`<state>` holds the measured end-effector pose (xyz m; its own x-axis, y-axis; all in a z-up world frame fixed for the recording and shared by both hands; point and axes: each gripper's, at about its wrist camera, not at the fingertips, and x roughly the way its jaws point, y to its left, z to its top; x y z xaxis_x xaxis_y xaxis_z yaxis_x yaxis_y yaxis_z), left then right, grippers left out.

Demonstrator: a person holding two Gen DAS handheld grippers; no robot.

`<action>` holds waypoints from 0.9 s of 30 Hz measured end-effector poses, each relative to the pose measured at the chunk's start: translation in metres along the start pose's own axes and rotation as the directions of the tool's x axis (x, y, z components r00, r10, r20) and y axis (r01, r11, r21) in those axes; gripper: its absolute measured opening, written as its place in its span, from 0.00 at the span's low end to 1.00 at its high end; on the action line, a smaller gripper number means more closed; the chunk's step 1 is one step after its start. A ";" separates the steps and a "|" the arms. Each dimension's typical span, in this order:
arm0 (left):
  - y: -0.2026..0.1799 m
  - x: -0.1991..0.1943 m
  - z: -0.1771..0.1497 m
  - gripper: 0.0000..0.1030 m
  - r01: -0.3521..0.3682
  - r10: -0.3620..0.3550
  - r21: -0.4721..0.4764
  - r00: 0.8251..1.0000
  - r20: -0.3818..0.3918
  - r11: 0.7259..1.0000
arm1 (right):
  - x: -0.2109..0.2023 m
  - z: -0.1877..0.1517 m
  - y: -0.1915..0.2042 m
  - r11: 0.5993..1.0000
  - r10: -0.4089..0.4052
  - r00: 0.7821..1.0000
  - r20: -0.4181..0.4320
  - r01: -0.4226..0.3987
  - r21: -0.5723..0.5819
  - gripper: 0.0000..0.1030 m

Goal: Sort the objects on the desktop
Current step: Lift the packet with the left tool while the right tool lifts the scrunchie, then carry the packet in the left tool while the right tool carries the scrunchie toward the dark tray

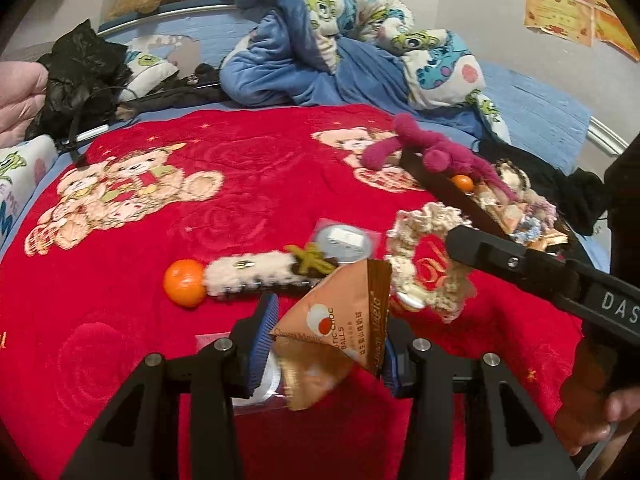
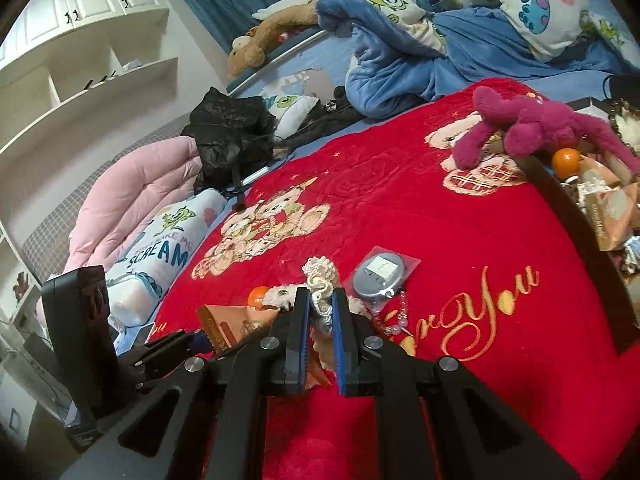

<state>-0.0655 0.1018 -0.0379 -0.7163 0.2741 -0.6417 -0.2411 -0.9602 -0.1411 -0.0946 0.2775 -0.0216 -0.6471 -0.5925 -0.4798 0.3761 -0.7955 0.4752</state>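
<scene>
My left gripper [image 1: 328,332] is shut on a brown pyramid-shaped chocolate-ball packet [image 1: 340,320], held a little above the red blanket [image 1: 280,168]. My right gripper [image 2: 320,300] is shut on a cream knitted scrunchie [image 2: 318,280], which hangs from its tip [image 1: 460,244] in the left wrist view. On the blanket lie an orange [image 1: 185,282], a fluffy white hair clip [image 1: 248,270], a round silver disc in a clear bag [image 1: 344,240] and a bead chain [image 2: 396,316]. A dark box [image 1: 444,190] at the right holds another orange [image 1: 462,182] and packets.
A magenta plush toy [image 1: 432,148] hangs over the box's near edge. Crumpled blue cartoon bedding [image 1: 340,52] fills the back of the bed. A black bag [image 1: 80,76] and a pink quilt [image 2: 132,196] sit at the far left. White shelves [image 2: 80,64] stand beyond.
</scene>
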 end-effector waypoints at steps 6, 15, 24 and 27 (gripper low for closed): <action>-0.030 0.004 0.000 0.45 0.047 -0.047 0.028 0.999 -0.006 0.999 | -0.019 -0.002 -0.008 1.000 -0.022 1.000 0.017 0.022 0.000 0.11; -0.079 0.010 -0.001 0.45 0.102 -0.102 0.055 0.995 -0.009 0.993 | -0.066 -0.003 -0.030 0.995 -0.096 0.994 0.058 0.096 0.007 0.11; -0.155 0.015 -0.007 0.45 0.188 -0.187 0.071 0.982 -0.024 0.980 | -0.148 -0.017 -0.069 0.976 -0.214 0.969 0.125 0.208 0.056 0.11; -0.178 0.013 -0.013 0.45 0.202 -0.199 0.084 0.979 -0.037 0.976 | -0.175 -0.021 -0.084 0.969 -0.241 0.958 0.154 0.228 0.099 0.11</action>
<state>-0.0233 0.2754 -0.0311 -0.6291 0.4579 -0.6282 -0.4347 -0.8772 -0.2040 0.0004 0.4455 0.0070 -0.8130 -0.3562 -0.4605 0.1513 -0.8931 0.4236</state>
